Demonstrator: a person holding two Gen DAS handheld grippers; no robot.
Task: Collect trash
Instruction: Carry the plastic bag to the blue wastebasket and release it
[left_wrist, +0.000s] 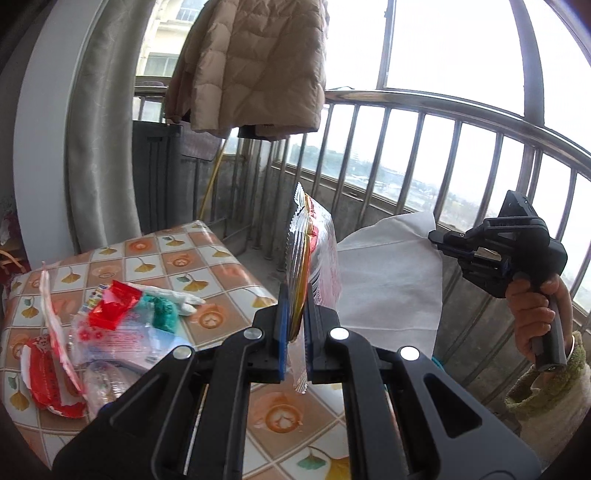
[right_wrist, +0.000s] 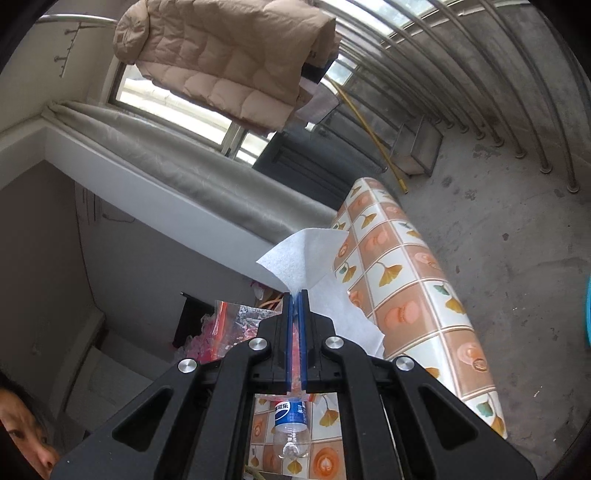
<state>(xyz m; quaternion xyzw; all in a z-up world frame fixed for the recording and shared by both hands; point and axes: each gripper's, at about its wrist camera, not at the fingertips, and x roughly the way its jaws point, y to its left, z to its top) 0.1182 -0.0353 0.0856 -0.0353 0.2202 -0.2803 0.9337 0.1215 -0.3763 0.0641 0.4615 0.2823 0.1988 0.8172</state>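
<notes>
My left gripper (left_wrist: 293, 328) pinches a shiny wrapper (left_wrist: 312, 266) standing up above it, my right gripper (right_wrist: 294, 343) pinches a tissue (right_wrist: 306, 254), and I think either thin piece could slip out.

Two black hand-held grippers with blue finger pads are in view: the left hand-held gripper (left_wrist: 294, 325) and the right hand-held gripper (right_wrist: 295, 339). One counter covered in an orange-and-cream ginkgo-leaf oilcloth (left_wrist: 221, 266) carries the litter. One clear crinkled snack wrapper with red and yellow print (left_wrist: 314, 266) stands clamped upright, and one white paper tissue sheet (left_wrist: 391, 280) hangs beside it. One clear plastic bottle with a blue label (right_wrist: 291, 424) lies on the oilcloth. One heap of red, white and teal plastic wrappers (left_wrist: 110, 325) sits there too; its pieces overlap too much to count. One beige quilted down jacket (left_wrist: 251, 62) hangs overhead.
</notes>
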